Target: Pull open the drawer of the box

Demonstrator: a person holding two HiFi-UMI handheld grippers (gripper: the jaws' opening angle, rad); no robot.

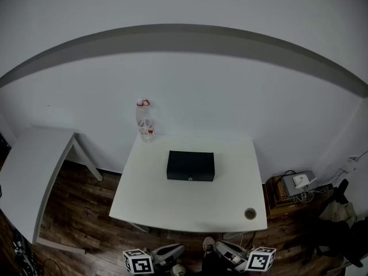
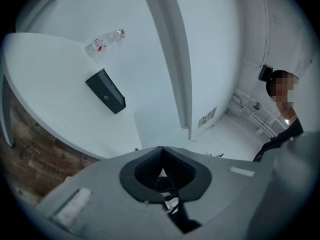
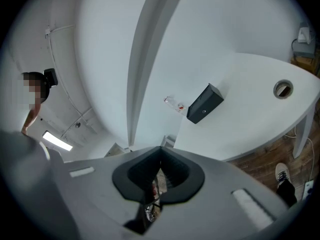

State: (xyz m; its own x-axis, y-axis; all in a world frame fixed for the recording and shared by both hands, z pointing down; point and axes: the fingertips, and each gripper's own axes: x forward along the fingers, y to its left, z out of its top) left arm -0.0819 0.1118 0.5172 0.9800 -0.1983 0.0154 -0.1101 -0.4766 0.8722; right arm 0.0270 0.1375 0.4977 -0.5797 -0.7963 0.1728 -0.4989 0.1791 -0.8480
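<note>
Resting on white surface (image 1: 167,206): black box (image 1: 191,165), near the middle, drawer shut.
Left gripper (image 2: 161,150): jaws pressed together, empty, off the near edge, well apart from the box.
Right gripper (image 3: 160,150): likewise closed on nothing.
Far-left corner: clear plastic bottle (image 1: 145,122), standing.

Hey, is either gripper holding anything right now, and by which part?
Nothing is held. The left gripper and right gripper are both shut on nothing, away from the black box on the table.
</note>
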